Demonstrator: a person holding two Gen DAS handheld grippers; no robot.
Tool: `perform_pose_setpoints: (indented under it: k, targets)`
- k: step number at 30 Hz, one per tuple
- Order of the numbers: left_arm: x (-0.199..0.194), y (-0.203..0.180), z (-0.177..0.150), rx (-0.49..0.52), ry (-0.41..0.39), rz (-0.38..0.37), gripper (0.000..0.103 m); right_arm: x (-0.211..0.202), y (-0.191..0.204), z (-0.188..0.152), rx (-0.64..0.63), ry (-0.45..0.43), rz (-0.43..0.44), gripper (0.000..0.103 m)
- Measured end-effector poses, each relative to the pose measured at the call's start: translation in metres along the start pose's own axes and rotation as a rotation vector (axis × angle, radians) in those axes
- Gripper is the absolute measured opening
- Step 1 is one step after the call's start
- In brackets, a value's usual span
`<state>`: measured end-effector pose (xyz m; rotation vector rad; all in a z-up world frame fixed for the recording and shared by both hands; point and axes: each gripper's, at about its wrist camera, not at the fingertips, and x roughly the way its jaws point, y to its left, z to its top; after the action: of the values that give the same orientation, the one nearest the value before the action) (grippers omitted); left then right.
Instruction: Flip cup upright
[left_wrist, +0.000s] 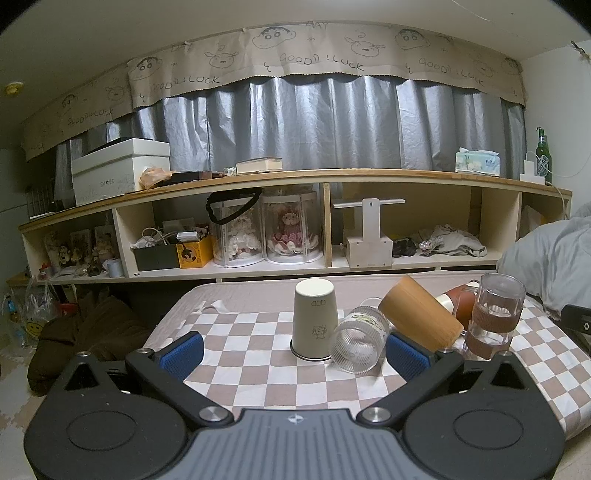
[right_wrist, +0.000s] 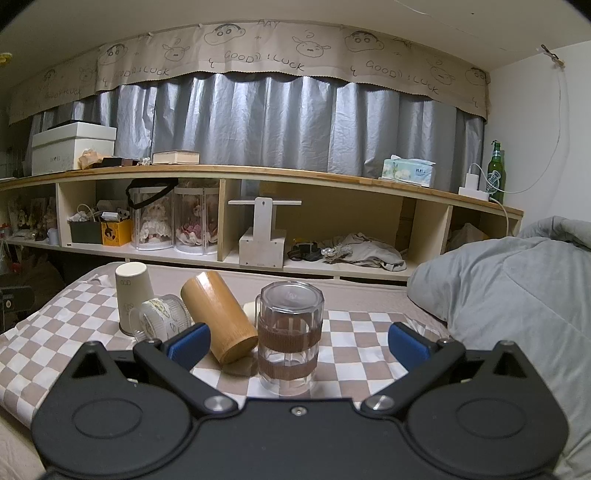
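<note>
Both jaws wide open, empty. Paper cup (left_wrist: 315, 318) stands inverted on checkered cloth (left_wrist: 258, 373), ahead of L gripper (left_wrist: 293, 350); ribbed glass (left_wrist: 360, 343) touching its right side. I'd close L on cup mid-wall, lift clear, then rotate. R gripper (right_wrist: 299, 341) faces glass mug (right_wrist: 290, 336).

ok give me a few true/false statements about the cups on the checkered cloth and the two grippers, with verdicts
1. The white paper cup stands upside down on the checkered cloth. True.
2. The bamboo cup stands upright. False: it is tipped over at a slant.
3. The left gripper is shut on the paper cup. False: its jaws are wide open, holding nothing.
4. The ribbed glass cup lies on its side beside the paper cup. True.
5. The glass mug with brown bands lies on its side. False: it stands vertical.
6. The right gripper is open, with the banded mug between its fingers. True.
</note>
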<state>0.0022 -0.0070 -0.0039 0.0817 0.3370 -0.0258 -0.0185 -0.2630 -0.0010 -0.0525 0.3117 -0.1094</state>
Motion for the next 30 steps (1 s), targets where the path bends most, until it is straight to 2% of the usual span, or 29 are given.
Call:
perform_pose_setpoints:
  k: [30]
  targets:
    - [0.0001, 0.0001, 0.0001, 0.002, -0.001, -0.001, 0.103, -0.0010, 0.0008, -0.0020, -0.005, 0.001, 0.000, 0.103]
